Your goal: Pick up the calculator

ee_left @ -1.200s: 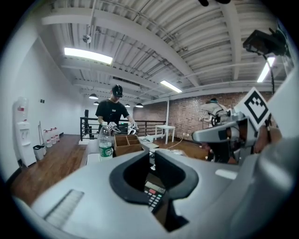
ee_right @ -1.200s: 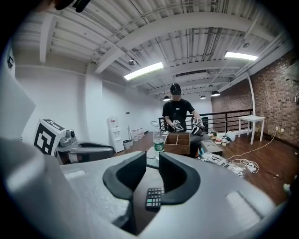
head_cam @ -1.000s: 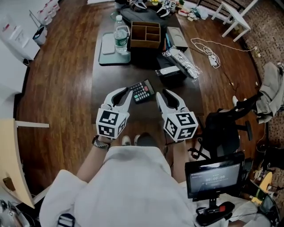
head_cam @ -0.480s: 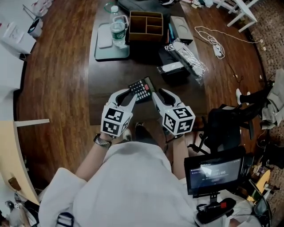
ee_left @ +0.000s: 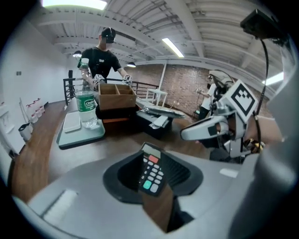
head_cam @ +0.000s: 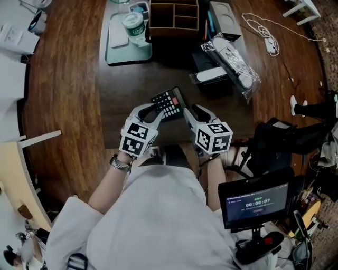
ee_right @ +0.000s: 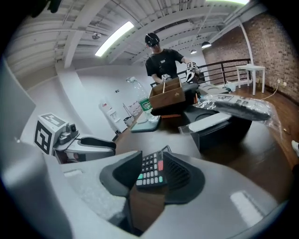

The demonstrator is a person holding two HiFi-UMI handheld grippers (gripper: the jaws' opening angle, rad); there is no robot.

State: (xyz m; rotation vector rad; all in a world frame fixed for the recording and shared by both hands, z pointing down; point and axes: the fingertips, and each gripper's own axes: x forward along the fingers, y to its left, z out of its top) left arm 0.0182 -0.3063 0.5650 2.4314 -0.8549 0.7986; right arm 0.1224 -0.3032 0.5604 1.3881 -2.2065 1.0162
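A black calculator (head_cam: 168, 104) with coloured keys lies flat on the dark table (head_cam: 127, 84), near its front edge. My left gripper (head_cam: 152, 111) sits just left of it, its tips at the calculator's near left corner. My right gripper (head_cam: 191, 112) sits just right of it, beside the near right corner. Both point forward and down, and their jaws are opening. In the left gripper view the calculator (ee_left: 152, 169) shows through the gap between the pads, ahead of them. It shows the same way in the right gripper view, where the calculator (ee_right: 150, 172) is untouched by the pads.
At the table's back stand a teal tray (head_cam: 115, 52) with a water bottle (head_cam: 133, 26), a wooden divided box (head_cam: 174, 16), a black box (head_cam: 214, 79) and a plastic-wrapped bundle (head_cam: 235, 60). An office chair (head_cam: 274, 142) and a monitor (head_cam: 256, 203) stand at the right. A person stands beyond the table.
Both grippers have sunk and moved forward until their tips flank the calculator. Their jaws stand wider apart than before.
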